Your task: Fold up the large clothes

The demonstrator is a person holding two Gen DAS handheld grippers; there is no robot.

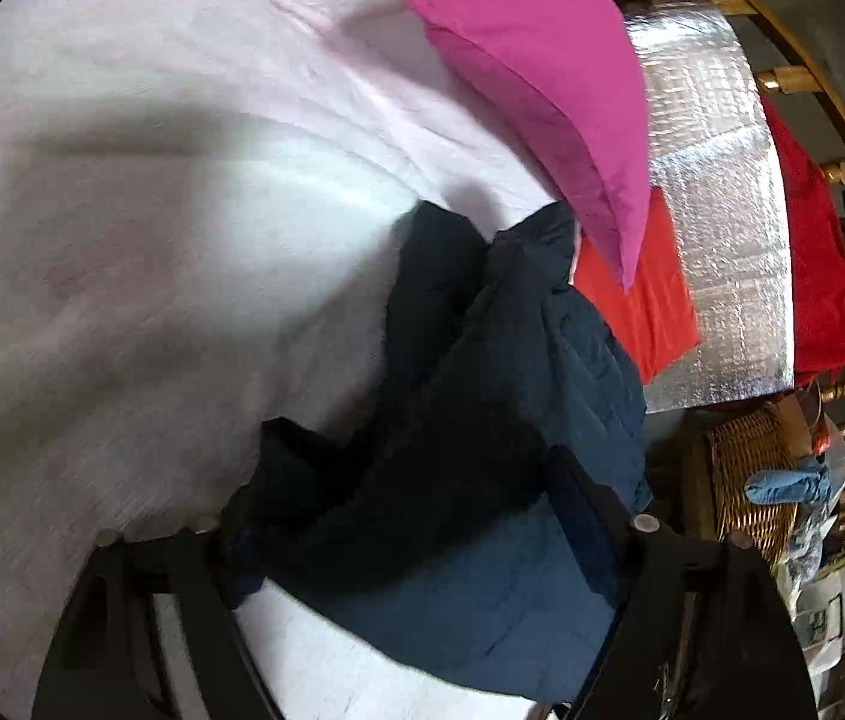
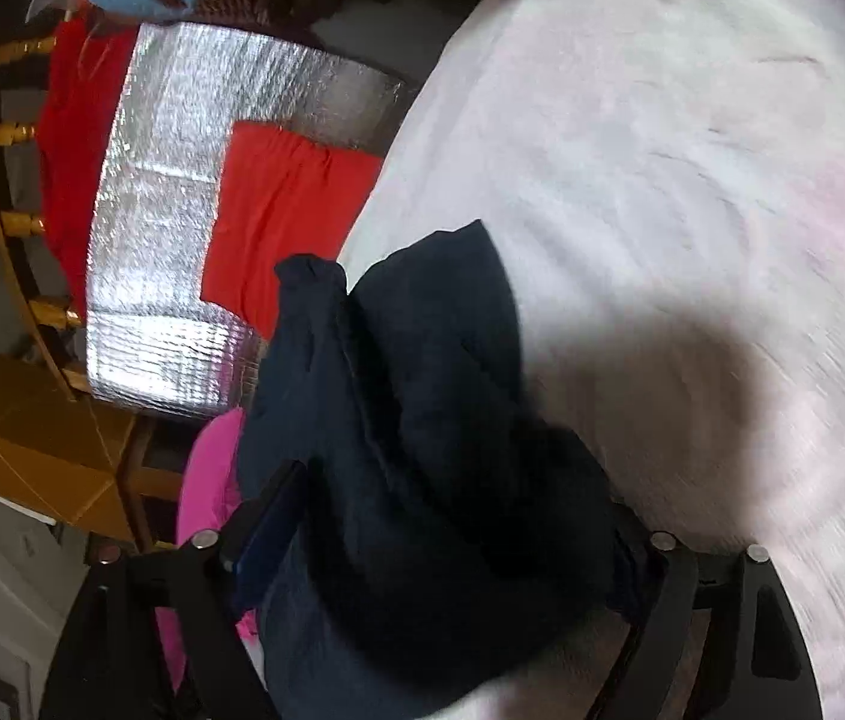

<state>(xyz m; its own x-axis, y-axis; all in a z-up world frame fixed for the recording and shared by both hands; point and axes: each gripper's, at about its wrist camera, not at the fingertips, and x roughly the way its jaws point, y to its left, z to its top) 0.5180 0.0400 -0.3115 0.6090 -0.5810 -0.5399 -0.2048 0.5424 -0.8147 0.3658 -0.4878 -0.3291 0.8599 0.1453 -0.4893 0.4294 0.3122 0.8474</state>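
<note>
A dark navy garment (image 1: 482, 360) lies bunched on a pale pink-white bedsheet (image 1: 152, 180). In the left wrist view my left gripper (image 1: 410, 498) has a thick fold of it filling the gap between both black fingers, which press on the cloth. The right wrist view shows the same garment (image 2: 410, 360) heaped up on the sheet (image 2: 662, 150). My right gripper (image 2: 446, 504) is closed around another bunch of it, with cloth touching both fingers. The fingertips are partly buried in the fabric.
A magenta pillow (image 1: 542, 72) lies just beyond the garment, beside a folded red cloth (image 1: 644, 312) on a silver foil mat (image 1: 716, 210). Past these are a wooden spindle railing (image 1: 842, 168), another red cloth (image 1: 818, 276) and a wicker basket (image 1: 746, 474) holding blue fabric (image 1: 782, 486).
</note>
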